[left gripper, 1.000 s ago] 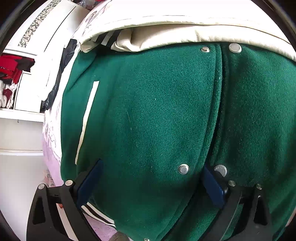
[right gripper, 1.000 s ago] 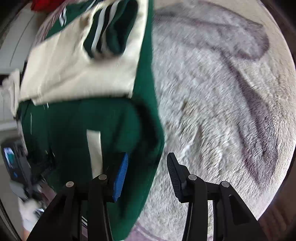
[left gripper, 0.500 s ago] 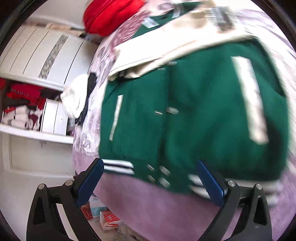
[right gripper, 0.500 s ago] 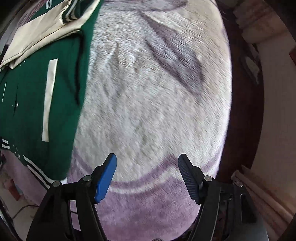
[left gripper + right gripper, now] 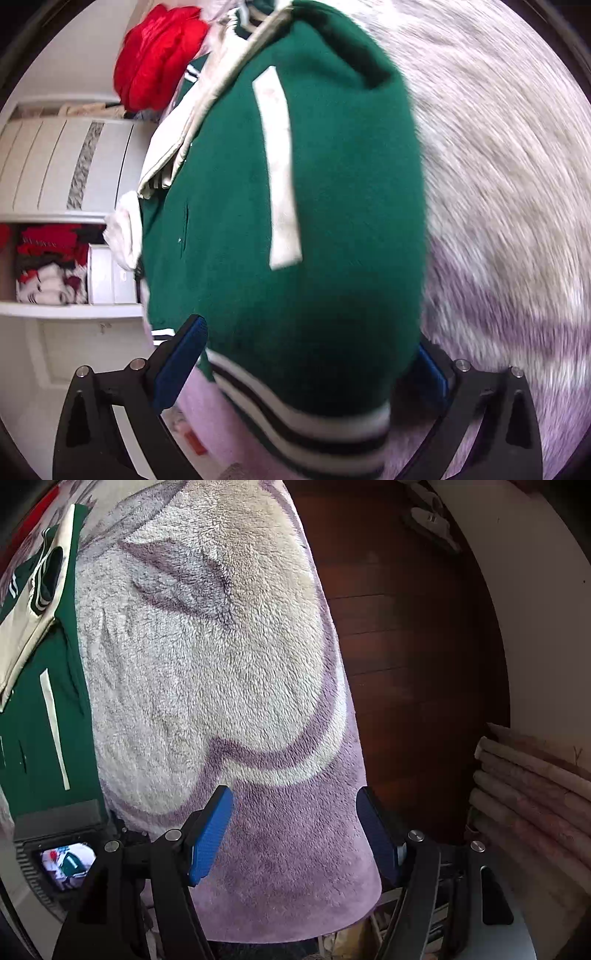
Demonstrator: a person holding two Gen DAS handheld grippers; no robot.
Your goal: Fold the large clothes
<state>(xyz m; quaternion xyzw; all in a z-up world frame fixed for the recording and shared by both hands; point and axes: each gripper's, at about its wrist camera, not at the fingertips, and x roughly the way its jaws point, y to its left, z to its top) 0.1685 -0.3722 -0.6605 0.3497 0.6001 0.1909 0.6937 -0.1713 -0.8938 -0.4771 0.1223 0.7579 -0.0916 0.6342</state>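
Observation:
A green varsity jacket point(image 5: 295, 221) with cream sleeves and a striped hem lies on a fluffy blanket point(image 5: 498, 184). My left gripper point(image 5: 306, 373) is open, its blue pads on either side of the jacket's striped hem corner; whether they touch the cloth is unclear. In the right wrist view the jacket point(image 5: 37, 720) lies at the far left. My right gripper point(image 5: 295, 834) is open and empty over the purple edge of the blanket point(image 5: 221, 664), away from the jacket.
A red garment point(image 5: 159, 59) lies beyond the jacket. White wardrobe shelves point(image 5: 66, 184) with folded clothes stand at the left. Dark wood floor point(image 5: 399, 646) and stacked rolls point(image 5: 528, 794) are to the right of the blanket.
Both grippers have pulled back from the jacket. The left view has swung right along the hem. The right gripper has opened wider and moved out to the blanket's edge.

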